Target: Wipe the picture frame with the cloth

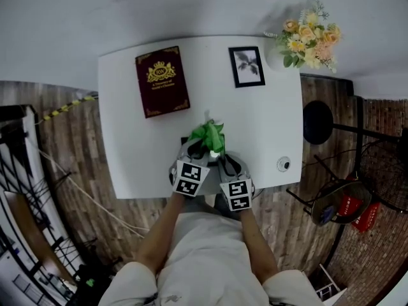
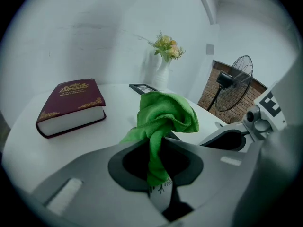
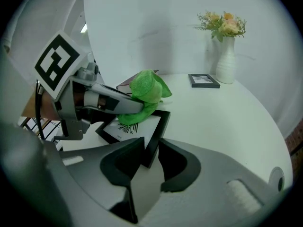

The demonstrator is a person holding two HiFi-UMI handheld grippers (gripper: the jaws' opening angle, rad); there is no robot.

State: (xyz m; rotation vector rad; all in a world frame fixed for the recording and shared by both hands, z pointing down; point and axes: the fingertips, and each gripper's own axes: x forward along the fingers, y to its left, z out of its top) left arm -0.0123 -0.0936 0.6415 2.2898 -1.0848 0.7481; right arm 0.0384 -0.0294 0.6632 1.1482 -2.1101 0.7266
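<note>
My right gripper [image 3: 149,157] is shut on the lower edge of a black picture frame [image 3: 137,129] with a white print, held tilted above the table's near edge. My left gripper [image 2: 158,160] is shut on a bunched green cloth [image 2: 163,115]. In the right gripper view the cloth [image 3: 144,91] rests on the frame's upper left part, with the left gripper [image 3: 109,100] coming in from the left. In the head view both grippers sit close together at the front edge, the cloth [image 1: 208,136] above them, and the held frame is mostly hidden.
On the white table [image 1: 268,126] lie a dark red book [image 1: 162,81] at the back left and a second small black frame [image 1: 247,66] at the back. A vase of flowers [image 1: 309,40] stands at the back right corner. A small round object [image 1: 284,164] sits near the front right edge.
</note>
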